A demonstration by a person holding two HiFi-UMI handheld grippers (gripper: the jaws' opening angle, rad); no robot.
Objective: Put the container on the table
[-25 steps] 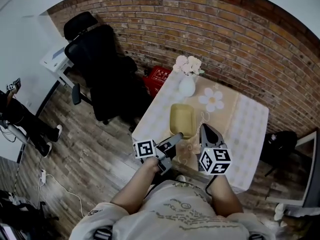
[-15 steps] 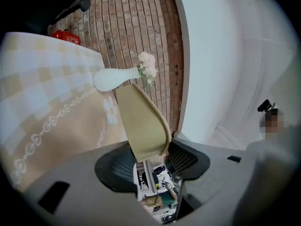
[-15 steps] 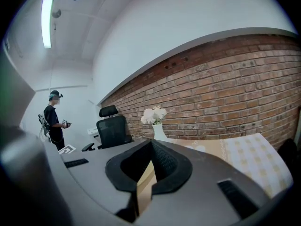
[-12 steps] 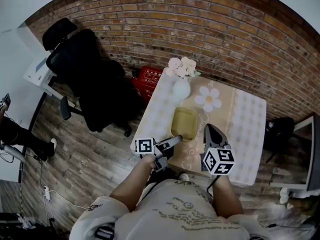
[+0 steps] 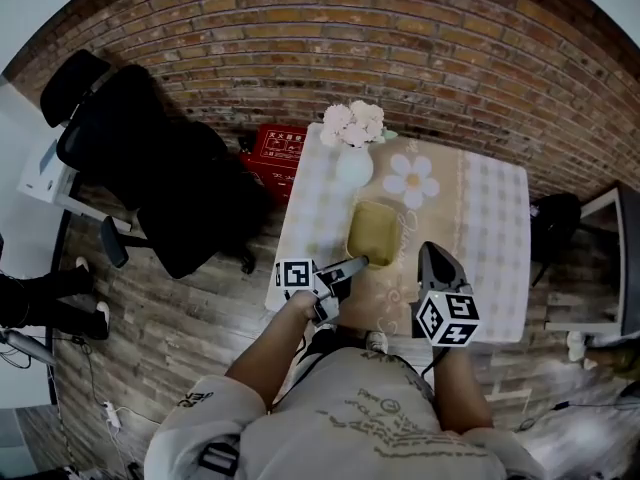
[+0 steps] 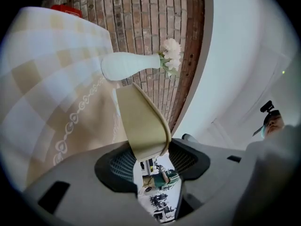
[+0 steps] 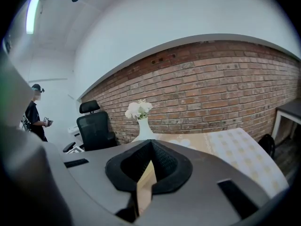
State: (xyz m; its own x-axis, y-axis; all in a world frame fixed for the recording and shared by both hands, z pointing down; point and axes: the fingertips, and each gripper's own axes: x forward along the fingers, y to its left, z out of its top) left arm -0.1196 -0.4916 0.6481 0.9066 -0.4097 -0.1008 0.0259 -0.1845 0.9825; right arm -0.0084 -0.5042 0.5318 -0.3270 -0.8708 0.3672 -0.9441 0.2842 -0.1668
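Our left gripper (image 5: 356, 263) clamps the tan container (image 5: 374, 232) by its near rim. Our right gripper (image 5: 430, 254), beside it, sits closed and empty.

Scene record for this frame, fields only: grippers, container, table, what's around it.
left gripper: shut on the near rim of the container
right gripper: shut, empty, over the near part of the table
container: tan, open-topped, over the table's middle, in front of the vase; contact with the table can't be told
table: checked top, against the brick wall
vase: white, upright, holds flowers, at the far edge
floor: black chair and red box left of the table
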